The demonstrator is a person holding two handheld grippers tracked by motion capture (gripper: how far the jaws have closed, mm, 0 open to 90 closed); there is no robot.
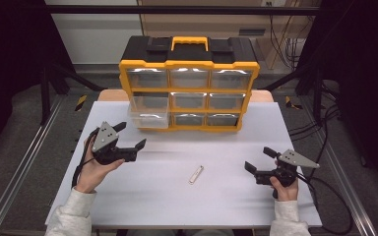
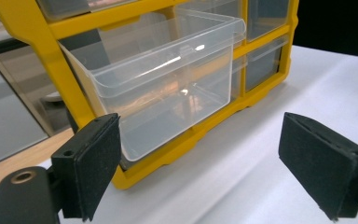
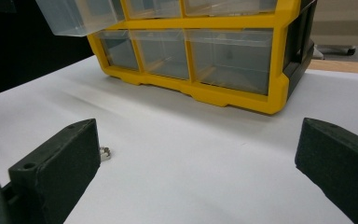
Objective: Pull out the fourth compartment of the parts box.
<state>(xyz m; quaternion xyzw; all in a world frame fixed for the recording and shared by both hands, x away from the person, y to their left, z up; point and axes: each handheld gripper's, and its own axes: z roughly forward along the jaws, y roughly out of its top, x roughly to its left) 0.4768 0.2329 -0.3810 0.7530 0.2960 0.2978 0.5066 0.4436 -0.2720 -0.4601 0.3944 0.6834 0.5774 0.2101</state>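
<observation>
Jaws of your left gripper stood wide apart with nothing between them, at the left of the high view, pointed toward the clear drawer that stuck out from the lower left of the yellow organizer. Your right gripper, at the right of that frame, was likewise spread and empty. You had the small metal piece lying on the white table at lower centre, between both grippers and apart from each
</observation>
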